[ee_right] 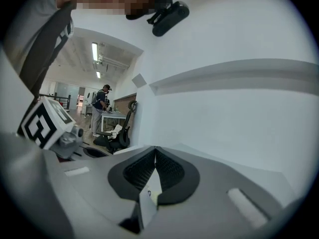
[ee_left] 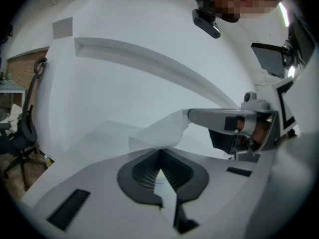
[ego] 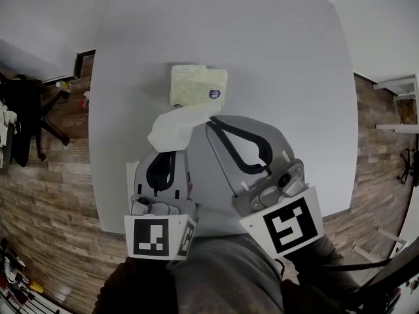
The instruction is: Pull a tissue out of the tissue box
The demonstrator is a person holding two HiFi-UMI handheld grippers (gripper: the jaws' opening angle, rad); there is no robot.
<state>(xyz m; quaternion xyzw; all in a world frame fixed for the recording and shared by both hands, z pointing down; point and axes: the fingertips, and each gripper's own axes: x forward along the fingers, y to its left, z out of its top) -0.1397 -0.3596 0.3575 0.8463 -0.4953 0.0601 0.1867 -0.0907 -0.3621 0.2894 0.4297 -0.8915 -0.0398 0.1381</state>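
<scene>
Now L gripper (ego: 169, 153), R gripper (ego: 211, 122) near-level.

Tissue box (ego: 198, 86) on the table (ego: 294, 77) (tissue (ego: 173, 126) just before it).

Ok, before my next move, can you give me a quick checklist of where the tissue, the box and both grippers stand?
1. Right gripper fingers closed, holding a corner of the tissue: ok, the left gripper view shows the corner at its tip.
2. Left gripper fingers closed: ok. Whether they pinch the tissue lying just past their tips: cannot tell.
3. Tissue fully out of the tissue box: cannot tell, in the head view its top edge overlaps the box's near edge.
4. Tissue box sitting on the table: ok.
5. Tissue in one piece, as far as shown: ok.
</scene>
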